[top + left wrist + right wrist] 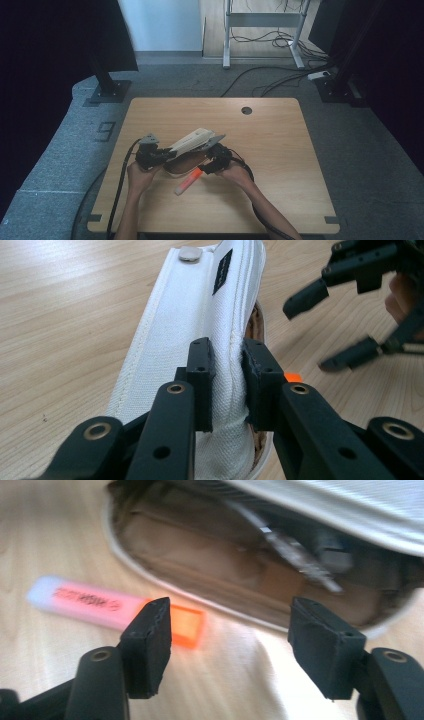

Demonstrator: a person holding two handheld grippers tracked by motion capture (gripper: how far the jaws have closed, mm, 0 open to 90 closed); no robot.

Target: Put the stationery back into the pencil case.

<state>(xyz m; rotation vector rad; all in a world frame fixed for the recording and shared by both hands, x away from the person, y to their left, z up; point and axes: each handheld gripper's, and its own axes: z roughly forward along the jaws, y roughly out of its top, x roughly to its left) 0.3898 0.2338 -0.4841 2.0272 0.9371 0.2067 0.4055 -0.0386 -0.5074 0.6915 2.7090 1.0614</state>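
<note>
We see the pink highlighter [107,607] lying flat on the tabletop [280,150], just outside the open mouth of the white pencil case [200,330], its long axis running roughly along that rim. Our right tongs [230,645], spread wide and empty, hover nearest, its orange cap between their tips. Our left tongs [227,382] pinch the case's flap.

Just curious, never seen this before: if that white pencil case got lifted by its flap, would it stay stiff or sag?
Probably sag: the white pencil case is fabric and dents where the left gripper pinches it. Its open brown interior might spill contents.
</note>
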